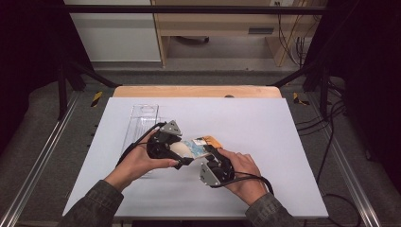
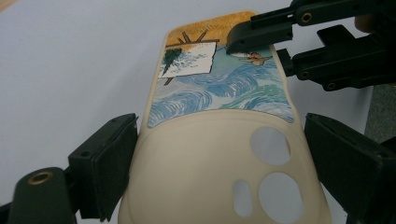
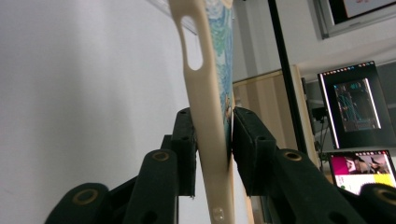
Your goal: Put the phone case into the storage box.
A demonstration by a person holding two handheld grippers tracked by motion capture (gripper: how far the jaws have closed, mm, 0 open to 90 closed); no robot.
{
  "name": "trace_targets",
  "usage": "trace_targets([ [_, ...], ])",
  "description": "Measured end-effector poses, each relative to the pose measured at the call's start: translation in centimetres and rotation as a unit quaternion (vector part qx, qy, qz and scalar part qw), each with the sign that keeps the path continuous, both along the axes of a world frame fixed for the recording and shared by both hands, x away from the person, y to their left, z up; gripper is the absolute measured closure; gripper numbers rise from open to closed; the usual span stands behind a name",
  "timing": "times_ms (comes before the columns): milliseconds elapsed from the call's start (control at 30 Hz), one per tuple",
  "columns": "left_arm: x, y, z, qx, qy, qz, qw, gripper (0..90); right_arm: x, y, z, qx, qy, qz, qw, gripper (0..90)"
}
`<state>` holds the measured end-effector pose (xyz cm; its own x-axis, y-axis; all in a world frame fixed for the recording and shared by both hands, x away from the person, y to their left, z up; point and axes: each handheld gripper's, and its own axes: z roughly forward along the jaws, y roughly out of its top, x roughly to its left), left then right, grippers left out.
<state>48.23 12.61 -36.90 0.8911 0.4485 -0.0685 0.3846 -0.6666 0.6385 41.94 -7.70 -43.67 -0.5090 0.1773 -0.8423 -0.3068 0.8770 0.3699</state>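
A cream phone case with a blue wave painting on its back is held between both grippers over the white table. My left gripper is shut across the width of the camera-hole end. In the left gripper view its pads flank the phone case at both side edges. My right gripper pinches the painted end from the right. The right gripper view shows the case edge-on, with the right gripper pressing one pad on each face. The right gripper clamps the orange far end in the left gripper view.
A clear plastic package lies on the table behind the left hand. The wooden table edge runs along the back. Dark frame posts stand at both sides. Lit screens stand off the table in the right gripper view.
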Motion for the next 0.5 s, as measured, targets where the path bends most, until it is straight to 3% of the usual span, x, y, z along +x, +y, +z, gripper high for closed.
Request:
trace_targets([
  [200, 0.14, 0.58, -0.41, -0.020, 0.023, 0.011, 0.9995, 11.6, -0.12, 0.32, -0.26, -0.013, 0.004, 0.014, 0.9998, 77.8],
  [400, -0.03, 0.68, -0.31, -0.026, 0.027, 0.010, 0.9993, 11.3, -0.39, 0.35, -0.18, -0.020, 0.003, 0.019, 0.9996, 79.2],
  [500, -0.01, 0.81, -0.27, -0.040, 0.033, 0.015, 0.9986, 11.0, -0.50, 0.29, -0.14, -0.019, 0.000, 0.018, 0.9997, 79.4],
])
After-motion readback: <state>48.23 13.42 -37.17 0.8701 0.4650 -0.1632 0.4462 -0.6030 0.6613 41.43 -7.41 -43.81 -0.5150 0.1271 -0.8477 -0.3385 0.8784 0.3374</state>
